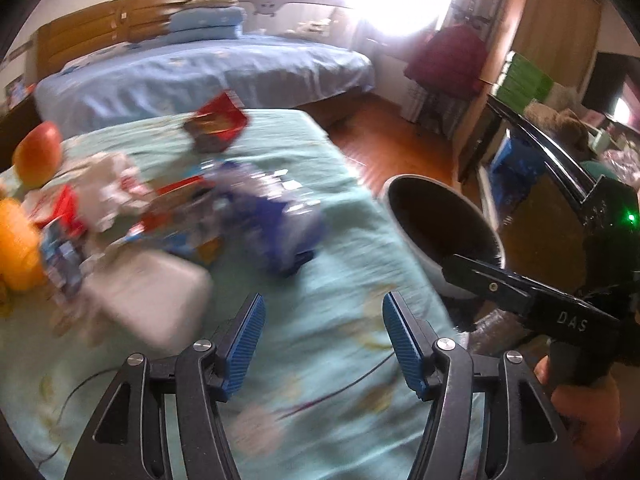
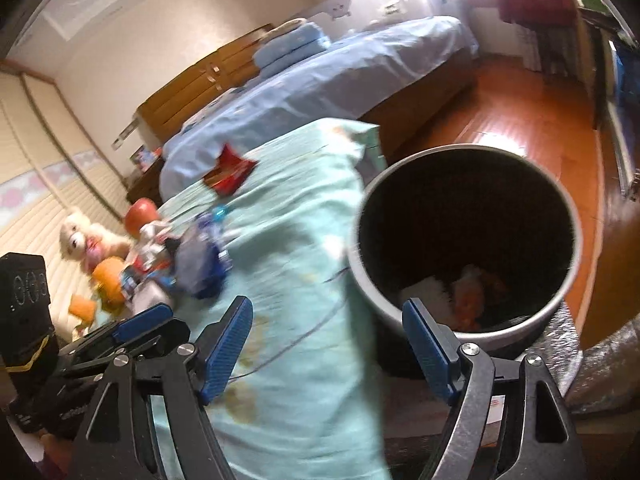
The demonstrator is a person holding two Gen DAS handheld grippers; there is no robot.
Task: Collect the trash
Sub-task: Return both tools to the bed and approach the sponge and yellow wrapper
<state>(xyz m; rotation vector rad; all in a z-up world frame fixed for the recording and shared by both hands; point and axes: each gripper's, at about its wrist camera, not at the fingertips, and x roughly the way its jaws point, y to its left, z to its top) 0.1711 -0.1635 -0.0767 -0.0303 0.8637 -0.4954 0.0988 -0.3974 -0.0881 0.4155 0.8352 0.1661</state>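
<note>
Leftmost, crumpled wrappers and white paper scraps [image 1: 120, 196] sit heaped with fruit on the mint-green cloth-covered surface [image 1: 328, 280], probably awaiting pickup. Nearby, the left gripper [image 1: 323, 340] hovers empty, jaws spread. Further right, the right gripper [image 2: 327, 348], jaws also spread and empty, hangs beside the round grey bin [image 2: 464, 240], which holds some discarded scraps.
</note>
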